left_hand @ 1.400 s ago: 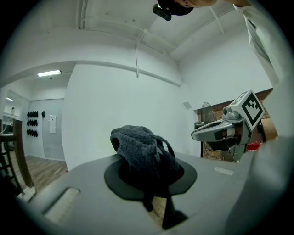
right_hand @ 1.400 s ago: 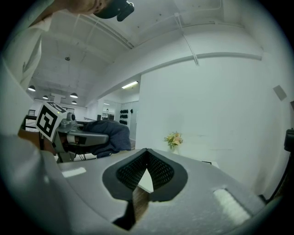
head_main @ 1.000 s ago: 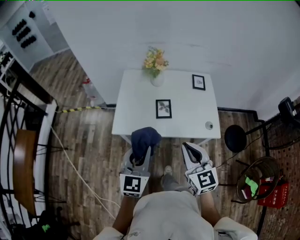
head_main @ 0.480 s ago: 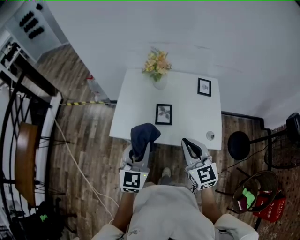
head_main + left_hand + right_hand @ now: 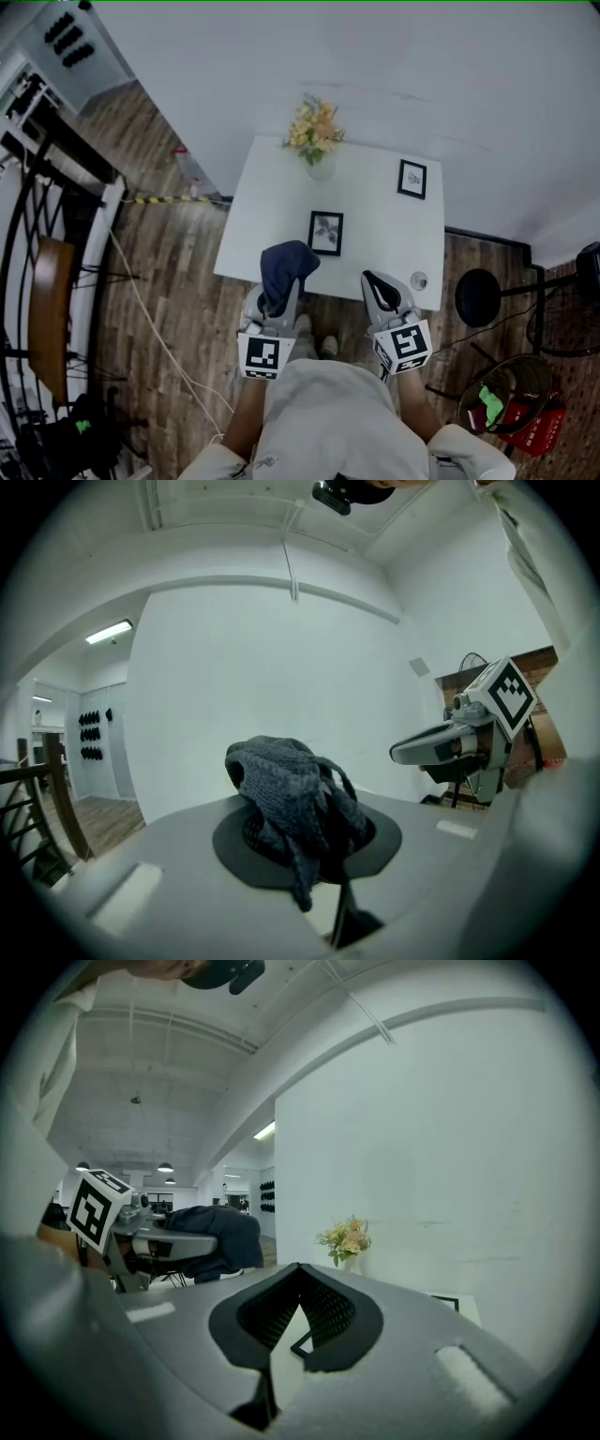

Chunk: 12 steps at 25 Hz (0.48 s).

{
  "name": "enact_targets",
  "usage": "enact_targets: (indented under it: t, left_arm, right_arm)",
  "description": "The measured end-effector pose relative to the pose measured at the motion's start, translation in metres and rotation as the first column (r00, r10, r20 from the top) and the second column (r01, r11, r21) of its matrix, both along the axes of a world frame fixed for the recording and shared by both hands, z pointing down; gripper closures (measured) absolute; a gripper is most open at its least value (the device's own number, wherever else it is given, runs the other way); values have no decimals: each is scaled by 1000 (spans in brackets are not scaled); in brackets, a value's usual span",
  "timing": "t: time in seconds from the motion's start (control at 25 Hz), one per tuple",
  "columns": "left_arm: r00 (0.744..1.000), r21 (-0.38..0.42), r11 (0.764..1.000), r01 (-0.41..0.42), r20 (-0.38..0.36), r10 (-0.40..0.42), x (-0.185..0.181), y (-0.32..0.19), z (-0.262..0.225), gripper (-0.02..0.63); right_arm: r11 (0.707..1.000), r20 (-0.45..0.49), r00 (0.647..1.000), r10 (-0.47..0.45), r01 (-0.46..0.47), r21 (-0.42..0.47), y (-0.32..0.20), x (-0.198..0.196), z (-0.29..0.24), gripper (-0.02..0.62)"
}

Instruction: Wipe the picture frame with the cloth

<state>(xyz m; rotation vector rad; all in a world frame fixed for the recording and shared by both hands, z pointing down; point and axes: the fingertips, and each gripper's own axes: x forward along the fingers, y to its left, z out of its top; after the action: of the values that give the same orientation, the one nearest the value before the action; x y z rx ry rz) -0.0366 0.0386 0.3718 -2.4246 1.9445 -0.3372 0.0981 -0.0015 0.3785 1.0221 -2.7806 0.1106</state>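
A black picture frame (image 5: 325, 232) lies flat in the middle of the white table (image 5: 272, 220). A second, smaller frame (image 5: 412, 178) lies at the back right. My left gripper (image 5: 282, 286) is shut on a dark blue knitted cloth (image 5: 287, 263), which hangs bunched at the table's front edge. In the left gripper view the cloth (image 5: 292, 794) fills the jaws. My right gripper (image 5: 374, 281) hovers just off the front edge, shut and empty. In the right gripper view a corner of a frame (image 5: 298, 1342) shows below its fingertips.
A vase of yellow flowers (image 5: 316, 134) stands at the table's back edge, against the white wall. A small round object (image 5: 418, 279) sits near the front right corner. A black stool (image 5: 479, 298) stands right of the table, a railing (image 5: 52, 225) at the left.
Both grippers have come a little nearer to the table's front edge, the cloth still in the left one. The view has shifted slightly.
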Motion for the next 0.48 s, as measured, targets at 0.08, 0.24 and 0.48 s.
enact_targets:
  t: [0.08,0.24,0.48]
  left_arm:
    - [1000,2,1000,-5,-5,5,0,-7,1,522]
    - [1000,11,1000,-28,-9,28,2,-23,1,522]
    - [998,-3,998,-56,-22,56,-5,-50,9,522]
  right_arm:
    - [1000,3,1000,3,-3,-3,-6,0,1,592]
    - [1000,1,1000,16,-16,-13,-17,-3,7,592]
    - [998,-4,999,47,-47,-50,-39,-9,19,592]
